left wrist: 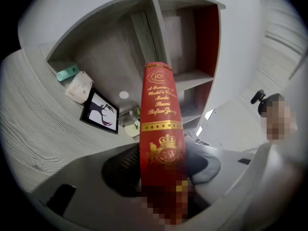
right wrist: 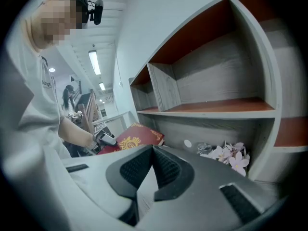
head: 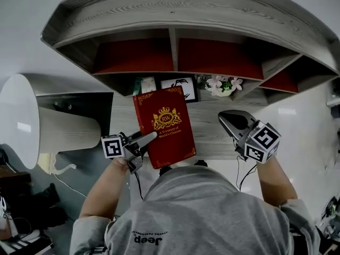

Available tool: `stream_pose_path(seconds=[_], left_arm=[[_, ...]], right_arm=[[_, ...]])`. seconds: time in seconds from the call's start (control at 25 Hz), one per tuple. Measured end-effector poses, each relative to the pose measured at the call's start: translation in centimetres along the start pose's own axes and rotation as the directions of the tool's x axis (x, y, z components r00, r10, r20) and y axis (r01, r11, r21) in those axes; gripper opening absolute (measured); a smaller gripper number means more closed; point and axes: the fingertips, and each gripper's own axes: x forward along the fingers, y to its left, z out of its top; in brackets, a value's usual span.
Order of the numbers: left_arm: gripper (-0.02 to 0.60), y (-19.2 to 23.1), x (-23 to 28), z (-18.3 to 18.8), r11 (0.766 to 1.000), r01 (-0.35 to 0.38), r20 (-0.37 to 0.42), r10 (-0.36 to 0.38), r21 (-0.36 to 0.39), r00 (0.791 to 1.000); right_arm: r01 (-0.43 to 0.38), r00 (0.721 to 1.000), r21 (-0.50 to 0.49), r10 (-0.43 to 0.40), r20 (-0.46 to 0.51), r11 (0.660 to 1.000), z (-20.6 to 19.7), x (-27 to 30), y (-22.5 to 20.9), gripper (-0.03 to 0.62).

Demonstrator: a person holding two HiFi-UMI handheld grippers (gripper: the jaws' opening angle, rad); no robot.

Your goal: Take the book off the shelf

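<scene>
A red hardcover book [head: 164, 126] with a gold crest lies nearly flat above the grey wooden desk [head: 218, 134], out in front of the shelf unit [head: 175, 52]. My left gripper [head: 150, 137] is shut on the book's left edge. In the left gripper view the spine [left wrist: 161, 124] stands upright between the jaws. My right gripper [head: 229, 119] hovers to the right of the book, apart from it, shut with nothing in it. In the right gripper view its pads [right wrist: 166, 170] meet, and the book [right wrist: 137, 138] shows beyond to the left.
Under the lowest shelf stand a framed black-and-white picture [head: 180, 86], a white box [left wrist: 79, 85], a teal item [left wrist: 67, 72] and pink-white flowers [head: 223, 85]. The upper compartments [head: 218, 57] have red floors. A large white rounded object [head: 21, 116] stands at the left.
</scene>
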Motion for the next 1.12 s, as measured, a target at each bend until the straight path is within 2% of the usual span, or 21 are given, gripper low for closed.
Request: stream_pose_path(seconds=[0.2,0.4,0.56,0.72,1.12], left_arm=[[0.245,2.6,2.3,-2.2,0.999,-0.033,-0.069,0.031,-0.031,0.997],[0.245,4.4,4.6,-4.2,0.998,-0.033,-0.135,0.026,-0.05,0.991],[0.245,5.9,6.0,-5.4,0.998,-0.004,-0.161,-0.005,-0.056,0.987],[0.245,7.2,7.4,-6.5,0.996,-0.01,-0.189,-0.007,-0.086,0.982],[0.245,11.2,9.5,-10.1,0.983,-0.117,-0.326,0.065,-0.14,0.943]], right_arm=[[-0.002,1.0,0.009,0.002,-0.014,1.0,-1.0,0.2,-0.1,0.014],[-0.003,1.0,0.014,0.004,-0.028,1.0,-1.7,0.3,-0.3,0.014],[0.0,1.0,0.025,0.001,-0.031,1.0,-2.6,0.2,-0.6,0.014],[0.002,0.999,0.03,0.0,-0.037,1.0,-3.0,0.2,-0.7,0.014],[0.008,0.999,0.059,-0.005,-0.045,0.998,-4.4,-0.1,-1.4,0.014]])
